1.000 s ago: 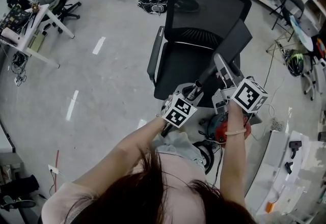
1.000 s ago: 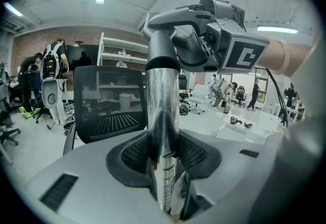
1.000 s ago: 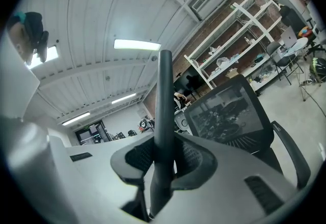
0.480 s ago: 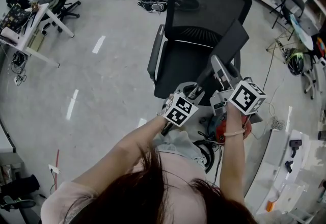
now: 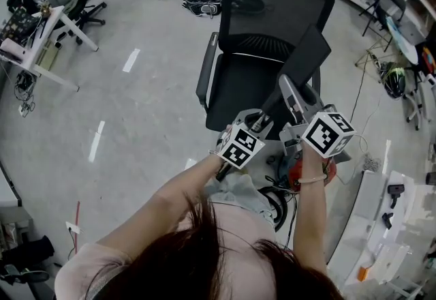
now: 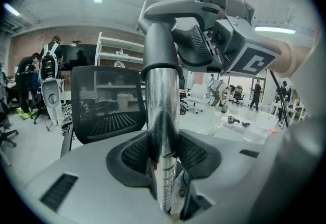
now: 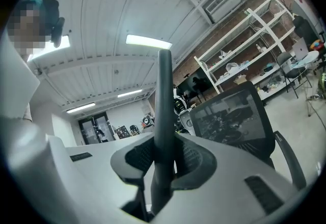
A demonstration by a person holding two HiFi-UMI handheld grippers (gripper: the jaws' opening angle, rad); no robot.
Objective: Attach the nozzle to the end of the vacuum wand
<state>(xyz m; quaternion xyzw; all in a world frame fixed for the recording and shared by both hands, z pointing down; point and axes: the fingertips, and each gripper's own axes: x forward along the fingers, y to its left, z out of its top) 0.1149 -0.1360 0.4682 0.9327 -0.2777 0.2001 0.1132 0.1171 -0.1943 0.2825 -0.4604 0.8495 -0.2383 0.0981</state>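
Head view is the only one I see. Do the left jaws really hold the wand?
Observer: Yes. In the left gripper view the left gripper has its jaws pressed on the chrome wand.
Operator: And the right jaws?
Observer: The right gripper view shows the right gripper shut on the dark nozzle, seen edge-on.
Operator: Is any gap between nozzle and wand?
Observer: None shows: a dark collar sits right on the wand's top.

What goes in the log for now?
left gripper: shut on wand | right gripper: shut on nozzle | nozzle: at wand's end
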